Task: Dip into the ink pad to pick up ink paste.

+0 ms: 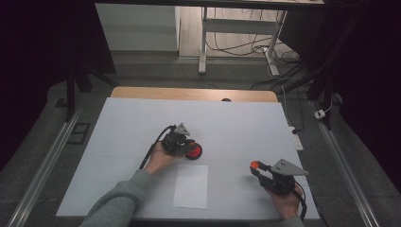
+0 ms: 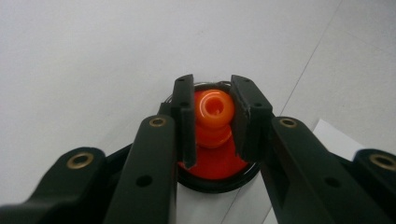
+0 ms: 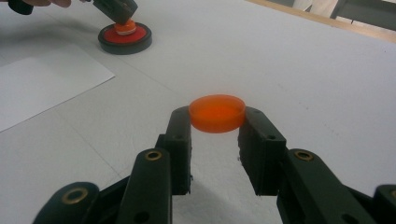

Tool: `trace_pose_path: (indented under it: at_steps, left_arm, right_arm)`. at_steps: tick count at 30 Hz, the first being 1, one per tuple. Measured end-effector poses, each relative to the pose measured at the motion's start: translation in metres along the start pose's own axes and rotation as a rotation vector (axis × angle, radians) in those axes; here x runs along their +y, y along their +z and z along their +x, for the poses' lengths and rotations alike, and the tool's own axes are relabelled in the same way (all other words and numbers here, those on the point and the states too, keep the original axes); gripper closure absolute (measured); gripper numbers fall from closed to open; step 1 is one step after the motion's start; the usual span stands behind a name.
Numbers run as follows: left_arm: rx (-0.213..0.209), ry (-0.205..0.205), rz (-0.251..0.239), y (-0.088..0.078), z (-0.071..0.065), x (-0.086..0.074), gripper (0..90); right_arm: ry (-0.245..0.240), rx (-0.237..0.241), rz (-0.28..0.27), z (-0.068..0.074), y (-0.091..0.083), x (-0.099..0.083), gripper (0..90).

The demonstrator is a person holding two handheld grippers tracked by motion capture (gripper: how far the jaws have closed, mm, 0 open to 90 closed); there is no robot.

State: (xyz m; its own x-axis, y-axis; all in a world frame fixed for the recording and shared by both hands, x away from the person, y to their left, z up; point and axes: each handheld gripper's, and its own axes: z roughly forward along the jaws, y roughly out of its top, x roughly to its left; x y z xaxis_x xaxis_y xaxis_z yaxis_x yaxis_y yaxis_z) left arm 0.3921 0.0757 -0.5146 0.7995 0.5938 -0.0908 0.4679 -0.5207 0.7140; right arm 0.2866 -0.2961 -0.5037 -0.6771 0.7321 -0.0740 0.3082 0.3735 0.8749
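Between the left gripper (image 2: 211,112)'s fingers (image 2: 184,116) there's an orange knob (image 2: 214,108), clamped from both sides. It sticks up out of a red disc with a black rim (image 2: 219,179), some kind of round base that sits flat on the white surface (image 1: 142,123), a bit left of the middle in the high view. Can't tell if the knob is one piece with the base or a separate bit pushed into it.

Over on the right, the right gripper (image 3: 217,119) has its fingers (image 3: 180,133) clenched on an orange cap (image 3: 217,113), a flat round puck held by its edges with its flat face up, lifted just off the surface. In the high view it sits at the near right, well apart from the base. A sheet of paper (image 1: 191,186) lies on the surface between the two hands, nearer the person's edge.

My read: this looks like an assembly step. The left hand (image 1: 158,158) pins the base so it can't slide, and the right has its part picked up and ready. The cap isn't on anything yet.

So the next move probably needs the right hand (image 1: 286,201) to carry the cap across to the base, keep it level, and line it up over the middle. The catch is that the left fingers are wrapped around the knob, so they'd likely have to let go or shift lower before the cap can seat.
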Motion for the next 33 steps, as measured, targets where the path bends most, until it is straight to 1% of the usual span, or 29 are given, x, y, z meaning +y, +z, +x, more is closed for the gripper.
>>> trace_pose_path:
  at_steps: [6, 7, 10, 14, 20, 24, 29, 33]
  left_arm:
    - [0.008, 0.007, 0.013, 0.001, -0.001, 0.001, 72.7]
    - [0.014, 0.006, 0.012, 0.001, -0.002, 0.001, 72.8]
    - [0.037, 0.027, 0.020, 0.002, -0.006, 0.002, 72.8]
    - [0.044, 0.028, 0.022, 0.002, -0.007, 0.002, 72.9]
    - [0.065, 0.045, 0.028, 0.002, -0.010, 0.003, 73.0]
    - [0.067, 0.042, 0.021, 0.002, -0.011, 0.001, 73.0]
    - [0.058, 0.031, 0.006, 0.002, -0.009, -0.001, 73.0]
    - [0.061, 0.031, 0.000, 0.002, -0.010, -0.002, 73.1]
  right_arm:
    - [0.000, 0.004, -0.002, 0.001, 0.001, 0.000, 64.7]
    - [-0.001, 0.004, -0.002, 0.001, 0.001, 0.000, 64.7]
    - [-0.002, 0.003, 0.001, 0.001, 0.000, 0.000, 64.7]
    - [-0.002, 0.002, 0.000, 0.001, 0.000, 0.000, 64.7]
    - [-0.002, 0.003, 0.001, 0.001, 0.000, 0.000, 64.7]
    - [-0.002, 0.001, 0.001, 0.002, 0.000, 0.000, 64.7]
    - [-0.002, -0.002, 0.000, 0.001, -0.001, 0.000, 64.7]
    - [-0.002, 0.002, -0.001, 0.001, 0.000, 0.000, 64.7]
